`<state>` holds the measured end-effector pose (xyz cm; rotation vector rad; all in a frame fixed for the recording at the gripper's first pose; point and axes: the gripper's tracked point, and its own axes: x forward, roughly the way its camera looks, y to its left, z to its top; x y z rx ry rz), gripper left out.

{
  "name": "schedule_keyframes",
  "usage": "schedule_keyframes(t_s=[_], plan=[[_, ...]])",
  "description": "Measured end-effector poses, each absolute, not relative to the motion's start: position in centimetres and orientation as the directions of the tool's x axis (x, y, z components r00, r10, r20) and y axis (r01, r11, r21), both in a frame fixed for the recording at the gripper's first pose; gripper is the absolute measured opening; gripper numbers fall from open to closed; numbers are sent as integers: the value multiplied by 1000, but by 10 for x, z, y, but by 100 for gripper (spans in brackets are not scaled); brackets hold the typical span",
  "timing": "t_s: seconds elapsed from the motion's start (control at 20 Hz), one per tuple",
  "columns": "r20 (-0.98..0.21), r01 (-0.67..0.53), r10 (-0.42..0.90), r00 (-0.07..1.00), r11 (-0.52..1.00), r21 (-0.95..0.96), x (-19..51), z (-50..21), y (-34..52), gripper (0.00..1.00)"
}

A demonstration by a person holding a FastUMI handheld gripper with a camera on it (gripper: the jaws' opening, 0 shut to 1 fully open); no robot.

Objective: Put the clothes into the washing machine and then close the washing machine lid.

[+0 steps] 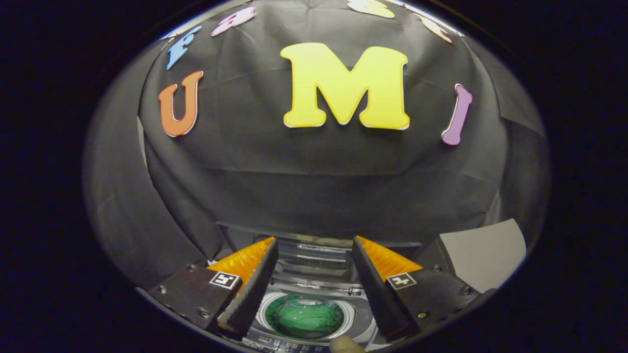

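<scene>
Behind everything hangs the booth wall [314, 186], a black cloth that closes off the scene beyond the fingers, so that the working area is confined to what sits low down between them. Next in size is the washing machine [314, 274], a small top-loading model seen from above and behind the gripper; its raised rear part runs across just beyond the fingertips, and its round drum opening [306, 316] lies between the two fingers, nearer the camera. Off to the right stands a grey panel [483, 250], tilted and apart from the drum; whether it is the machine's lid standing open or something else I cannot tell. Inside the drum sits the green clothes [306, 318], a rounded bundle that appears to rest below the rim, which suggests the loading step is done and the lid is what remains. The gripper [314, 245] hangs over the machine with its fingers spread wide and nothing between them; that wide, empty stance fits a release over the opening, the cloth lying under the gap, not in it. Smallest of all, a pale fingertip-like shape [346, 344] shows at the near edge of the machine's control strip, too little of it visible to say what it is doing there.
</scene>
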<state>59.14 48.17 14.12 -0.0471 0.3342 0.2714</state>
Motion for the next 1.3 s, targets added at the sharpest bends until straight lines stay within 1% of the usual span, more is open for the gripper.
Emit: schedule_keyframes(t_s=[0.15,0.45,0.8,0.95,1.1,1.3], plan=[[-304,-257,240,922,966,-15,604,158,485,94],[-325,-228,217,920,974,5,634,160,494,94],[-450,-188,190,872,981,49,670,118,514,94],[-514,-145,150,844,988,50,683,91,513,95],[-512,-121,133,849,991,58,689,83,513,94],[-481,-129,135,866,991,46,685,86,513,95]])
